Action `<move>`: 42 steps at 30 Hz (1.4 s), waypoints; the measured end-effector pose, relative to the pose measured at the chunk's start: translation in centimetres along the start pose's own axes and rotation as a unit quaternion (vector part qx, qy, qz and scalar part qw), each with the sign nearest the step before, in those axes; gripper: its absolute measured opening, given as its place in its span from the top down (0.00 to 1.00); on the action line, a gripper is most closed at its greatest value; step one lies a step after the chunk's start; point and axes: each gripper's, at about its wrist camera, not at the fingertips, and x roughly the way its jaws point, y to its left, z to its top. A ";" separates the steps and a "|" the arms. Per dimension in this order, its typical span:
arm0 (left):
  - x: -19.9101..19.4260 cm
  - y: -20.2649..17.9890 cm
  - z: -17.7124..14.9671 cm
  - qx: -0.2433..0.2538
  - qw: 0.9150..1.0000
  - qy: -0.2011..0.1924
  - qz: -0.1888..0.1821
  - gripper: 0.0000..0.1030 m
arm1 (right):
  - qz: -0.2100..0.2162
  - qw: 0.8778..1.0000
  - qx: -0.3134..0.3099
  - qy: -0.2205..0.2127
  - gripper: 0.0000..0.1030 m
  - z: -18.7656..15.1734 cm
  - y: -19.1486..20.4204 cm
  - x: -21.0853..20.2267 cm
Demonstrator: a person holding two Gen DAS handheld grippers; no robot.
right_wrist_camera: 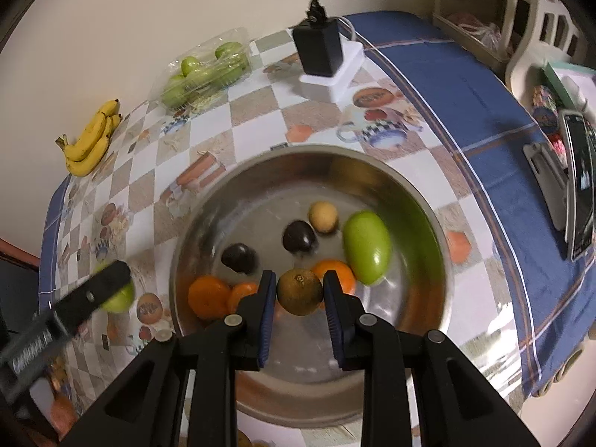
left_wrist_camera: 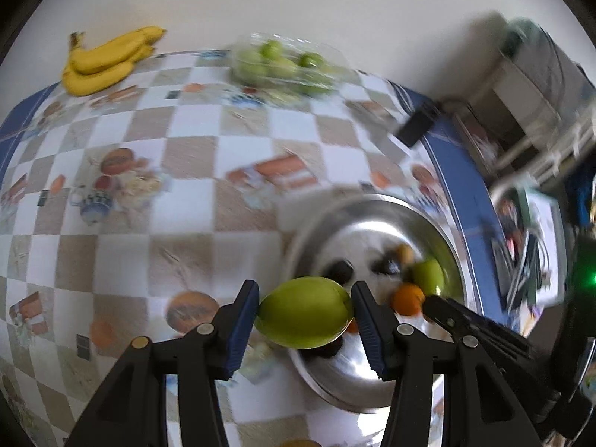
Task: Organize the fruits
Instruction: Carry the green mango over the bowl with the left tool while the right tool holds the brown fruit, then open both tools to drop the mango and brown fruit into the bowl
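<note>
Fruit sits in both grips. The left gripper (left_wrist_camera: 304, 314) is clamped on a green fruit (left_wrist_camera: 304, 313), its blue pads pressing each side, over the near rim of a steel bowl (left_wrist_camera: 320, 219). The right gripper (right_wrist_camera: 300, 294) pinches a dull brownish-green fruit (right_wrist_camera: 300, 291) above the bowl's floor.

Just beyond the right gripper's fingers, inside the bowl, lie oranges (right_wrist_camera: 208, 296), two dark plums (right_wrist_camera: 300, 236), a small tan fruit (right_wrist_camera: 323, 216) and a long green fruit (right_wrist_camera: 367, 247).

Under the bowl is a glossy checkered tablecloth (right_wrist_camera: 253, 111) printed with food pictures and edged in blue. Farther out, against a plain pale wall (right_wrist_camera: 149, 7), lie a bunch of bananas (right_wrist_camera: 91, 139) and a clear plastic box of green fruit (right_wrist_camera: 206, 70). A black power adapter (right_wrist_camera: 320, 50) rests on a white block at the far right, with cluttered shelves beyond the table's edge.
</note>
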 end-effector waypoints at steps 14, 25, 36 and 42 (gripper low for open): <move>2.4 -2.9 -3.9 0.009 0.999 0.049 -0.014 0.47 | -0.001 0.999 0.013 0.033 0.74 -2.7 -2.2 1.3; 3.8 -2.3 -4.3 -0.020 0.996 0.074 -0.036 0.47 | -0.010 0.998 0.015 0.054 0.73 -2.9 -2.5 2.6; 4.3 -2.0 -4.3 -0.040 0.994 0.088 -0.057 0.46 | -0.013 0.998 0.018 0.057 0.73 -3.1 -2.7 2.7; 4.5 -2.0 -4.5 -0.048 0.992 0.094 -0.066 0.45 | -0.014 0.998 0.021 0.060 0.73 -3.1 -3.0 2.9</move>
